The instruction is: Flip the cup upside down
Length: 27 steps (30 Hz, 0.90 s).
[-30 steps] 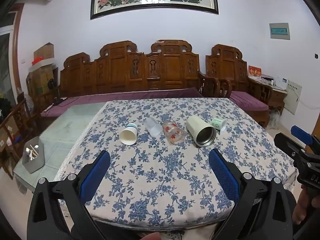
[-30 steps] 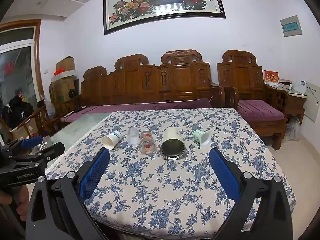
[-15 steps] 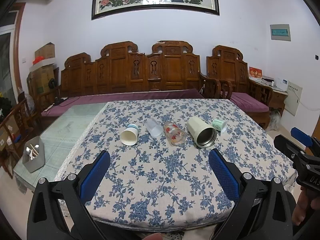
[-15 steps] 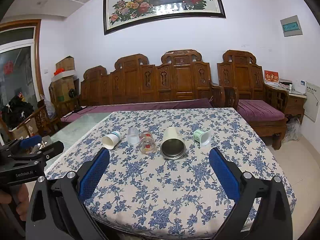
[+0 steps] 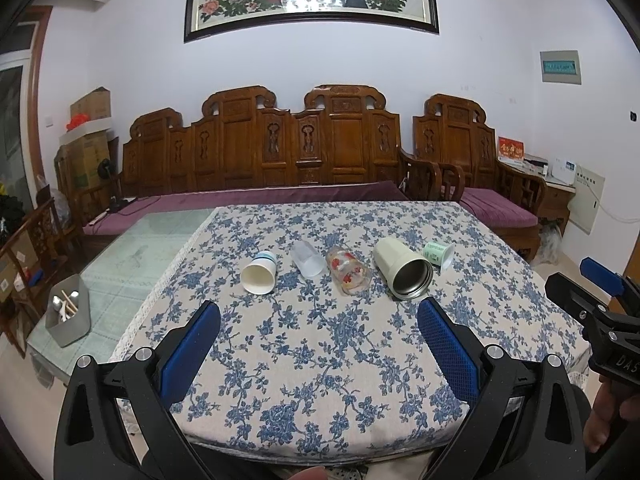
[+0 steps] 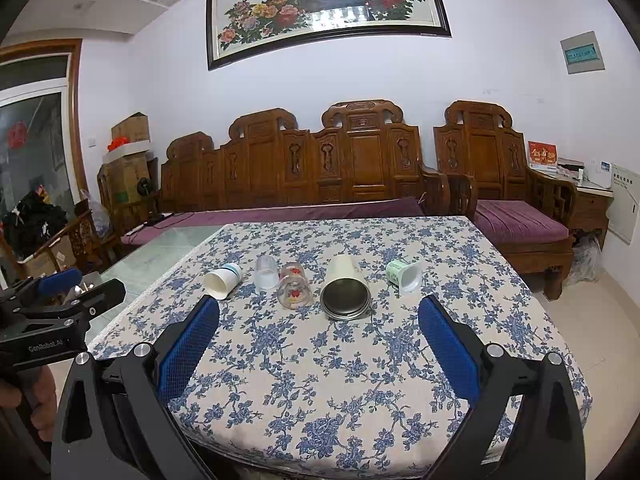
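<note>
Nothing looks flipped yet: five cups, from the paper cup (image 5: 259, 278) to the steel tumbler (image 5: 404, 268), lie sideways mid-worktop (image 5: 320, 360), while left gripper (image 5: 320, 344) and right gripper (image 6: 320, 344) hover near, fingers wide apart and empty.

Tablecloth (image 5: 320, 344) showing blue flowers on beige. White paper cup (image 5: 259, 276) wearing a blue band; glass (image 5: 347, 272) carrying red flowers; cream tumbler (image 5: 402, 268) showing steel inside; green-printed cup (image 5: 438, 254); gripper pads (image 6: 188, 346) showing blue.
</note>
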Available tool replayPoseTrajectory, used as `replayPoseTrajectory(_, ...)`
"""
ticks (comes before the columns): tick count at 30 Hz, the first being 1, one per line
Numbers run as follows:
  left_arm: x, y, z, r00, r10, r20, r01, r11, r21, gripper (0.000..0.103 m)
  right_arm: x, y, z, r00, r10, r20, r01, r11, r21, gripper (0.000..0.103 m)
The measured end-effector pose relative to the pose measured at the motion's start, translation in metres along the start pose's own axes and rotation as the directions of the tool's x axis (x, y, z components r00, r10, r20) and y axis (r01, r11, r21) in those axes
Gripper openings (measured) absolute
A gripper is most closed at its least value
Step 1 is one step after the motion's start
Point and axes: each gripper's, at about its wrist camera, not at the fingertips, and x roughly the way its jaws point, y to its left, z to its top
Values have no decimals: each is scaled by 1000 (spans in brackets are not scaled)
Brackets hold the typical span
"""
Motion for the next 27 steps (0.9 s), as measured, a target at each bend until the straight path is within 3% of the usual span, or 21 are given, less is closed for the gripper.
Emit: replayPoseTrajectory(27,-8,-9,0,1000,-3,21,3,1000,3,95,-2,0,1,1000,1,1,-1,1000,1,100)
